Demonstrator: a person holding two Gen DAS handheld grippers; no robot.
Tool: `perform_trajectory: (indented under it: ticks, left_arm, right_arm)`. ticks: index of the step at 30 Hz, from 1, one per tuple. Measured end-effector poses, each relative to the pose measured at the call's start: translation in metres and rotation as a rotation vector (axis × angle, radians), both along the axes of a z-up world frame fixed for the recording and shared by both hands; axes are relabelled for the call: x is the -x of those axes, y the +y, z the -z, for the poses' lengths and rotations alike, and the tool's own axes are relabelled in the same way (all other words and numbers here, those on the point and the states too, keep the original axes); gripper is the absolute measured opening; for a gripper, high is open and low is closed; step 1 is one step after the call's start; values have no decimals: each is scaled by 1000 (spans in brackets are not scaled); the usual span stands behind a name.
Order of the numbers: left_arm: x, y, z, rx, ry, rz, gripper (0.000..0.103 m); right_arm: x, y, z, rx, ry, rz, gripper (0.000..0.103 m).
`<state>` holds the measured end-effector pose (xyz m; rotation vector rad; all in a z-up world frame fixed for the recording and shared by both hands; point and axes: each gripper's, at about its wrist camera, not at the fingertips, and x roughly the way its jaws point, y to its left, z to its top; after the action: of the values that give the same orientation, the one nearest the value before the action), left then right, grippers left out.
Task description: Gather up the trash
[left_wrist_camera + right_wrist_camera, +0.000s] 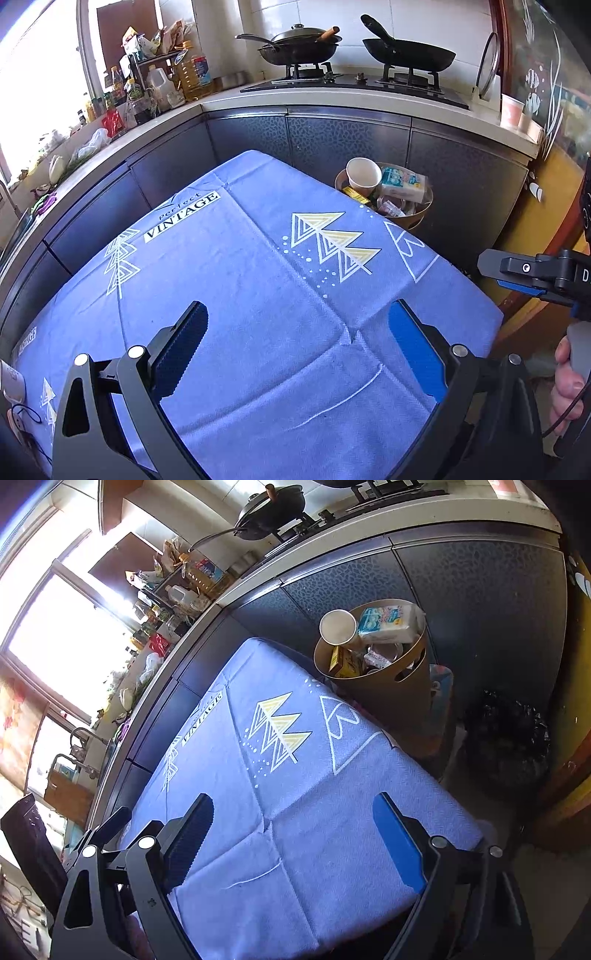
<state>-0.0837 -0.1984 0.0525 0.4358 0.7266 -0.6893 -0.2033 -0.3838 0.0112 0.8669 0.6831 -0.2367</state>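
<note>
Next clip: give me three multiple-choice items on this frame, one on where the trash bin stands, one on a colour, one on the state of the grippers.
1. Where is the trash bin?
A. On the table
B. On the floor past the table's far corner
C. On the stove

2. What colour is the tablecloth?
A. Red
B. Green
C. Blue

3. How are the left gripper and right gripper?
A. Both open and empty
B. Both shut on cups
C. One holds a bag

Key: B, the bin stands beside the cabinets; C, blue cloth with tree prints; A, fingers spread, nothing between.
</note>
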Motion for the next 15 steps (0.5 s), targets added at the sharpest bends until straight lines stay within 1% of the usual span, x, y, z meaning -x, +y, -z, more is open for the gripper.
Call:
perform_trajectory:
  ticks: [4, 7, 15]
  left_arm:
    - [-3, -1, 3, -19, -1, -13, 97]
    - [-6, -1, 7, -33, 14, -21, 97]
    - [-10, 2, 9, -29, 16, -46, 97]
  right_arm:
    - [-1, -1, 0, -2, 3, -1, 88]
    - [-1, 0, 1, -5, 5, -2, 88]
    - [-2, 0, 2, -7, 6, -3, 88]
